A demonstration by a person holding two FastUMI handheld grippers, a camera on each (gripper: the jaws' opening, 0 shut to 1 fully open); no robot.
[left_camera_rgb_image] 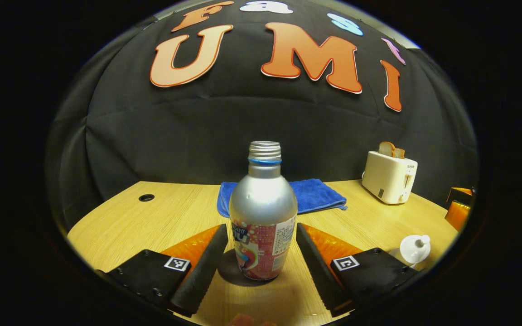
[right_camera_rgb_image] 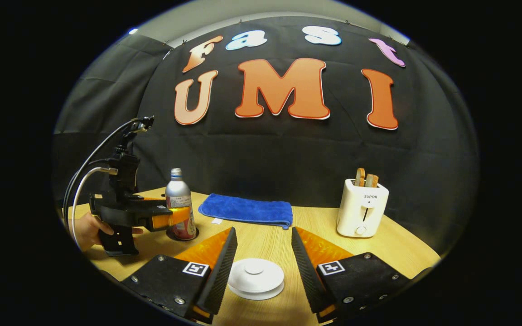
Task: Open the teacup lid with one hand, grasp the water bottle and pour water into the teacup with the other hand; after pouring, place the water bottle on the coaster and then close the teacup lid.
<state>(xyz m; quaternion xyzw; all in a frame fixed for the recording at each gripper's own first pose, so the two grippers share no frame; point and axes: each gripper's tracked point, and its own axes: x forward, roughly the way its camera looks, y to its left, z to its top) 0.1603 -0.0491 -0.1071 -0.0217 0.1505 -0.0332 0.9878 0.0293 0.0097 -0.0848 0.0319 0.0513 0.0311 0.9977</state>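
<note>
Left gripper view: left tool [left_camera_rgb_image: 261, 262] gapes empty around upright bottle [left_camera_rgb_image: 263, 213]; right tool [right_camera_rgb_image: 261, 267], open, straddles teacup lid [right_camera_rgb_image: 255, 278].

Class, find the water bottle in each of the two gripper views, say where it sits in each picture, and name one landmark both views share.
Left gripper view: the water bottle stands at centre, between that gripper's open fingers, on a dark coaster.
Right gripper view: the water bottle stands at the left, on the table's far side, with the left gripper around it.
Shared landmark: the blue cloth behind it.
</note>
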